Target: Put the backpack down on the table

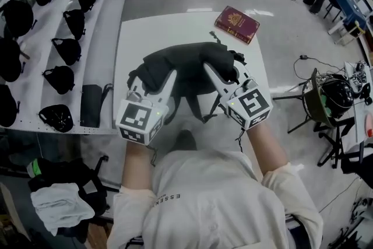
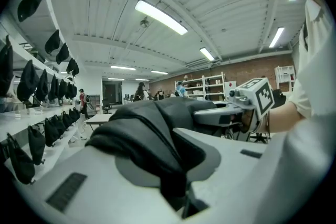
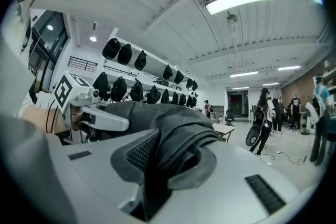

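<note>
Two claws pinch one black backpack point(image 1: 192, 64) between them. The left claw point(image 1: 152, 81) has its jaws pressed on a thick fold of the bag's black fabric, which fills the gap in the left gripper view. In the right gripper view, the right claw point(image 1: 226, 77) clamps a padded, mesh-faced strap in the same way. Both claws point away from the person, side by side and near each other, with the bulk of the backpack bunched just ahead of their tips. Loose straps hang down between the two claws toward the person's body. The bag is over the near half of the white surface point(image 1: 145, 32); whether its underside touches it cannot be told. Beyond the right claw, well apart from the bag, a dark red book point(image 1: 236, 24) lies on the far part of the surface. Left of the left claw, white shelves point(image 1: 105, 20) carry rows of black items point(image 1: 69, 49).
</note>
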